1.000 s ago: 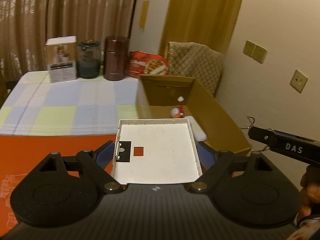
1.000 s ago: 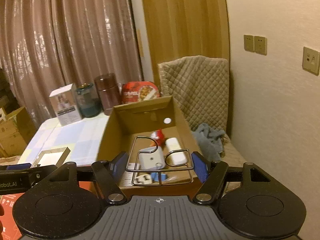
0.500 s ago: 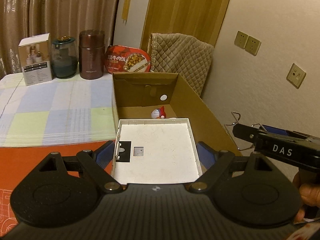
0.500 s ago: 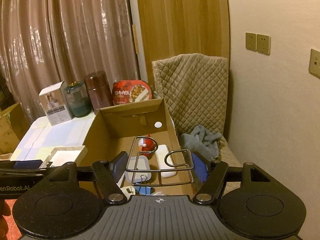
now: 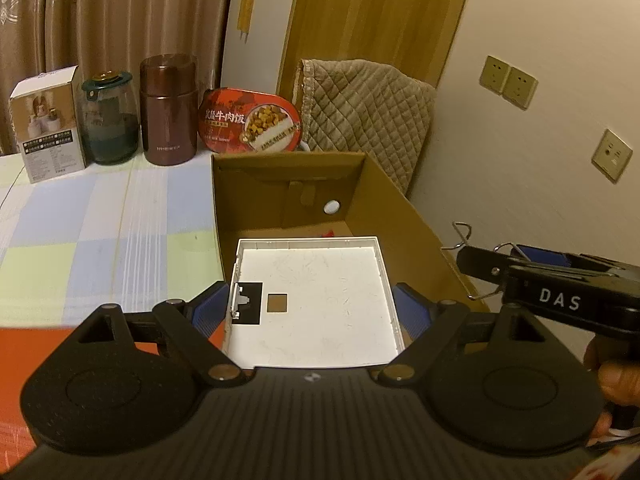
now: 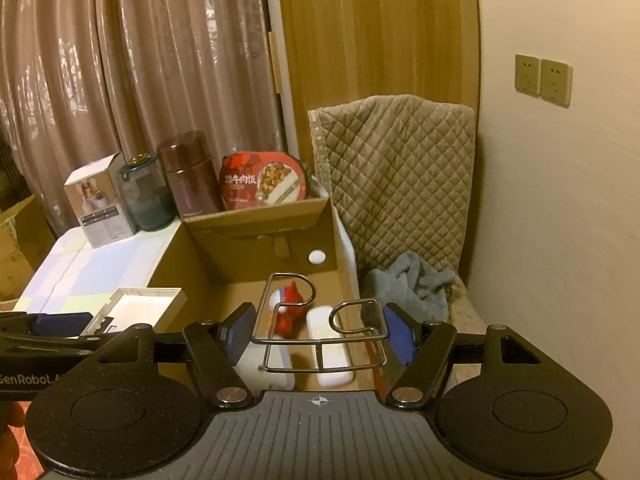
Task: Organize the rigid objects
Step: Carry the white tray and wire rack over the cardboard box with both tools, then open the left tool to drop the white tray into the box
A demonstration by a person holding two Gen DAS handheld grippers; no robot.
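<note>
Left gripper [image 5: 312,312], clamped across a white tray [image 5: 316,300], holds it flat over the near-left rim of the cardboard box [image 5: 400,216]. Right gripper [image 6: 318,334], clamped on a wire rack [image 6: 320,340], hangs over the box's near interior, nearer its floor.

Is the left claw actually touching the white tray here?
Touching. The left wrist view shows the left claw with its blue pads pressed against both side walls of the white tray, holding it above the cardboard box.
</note>
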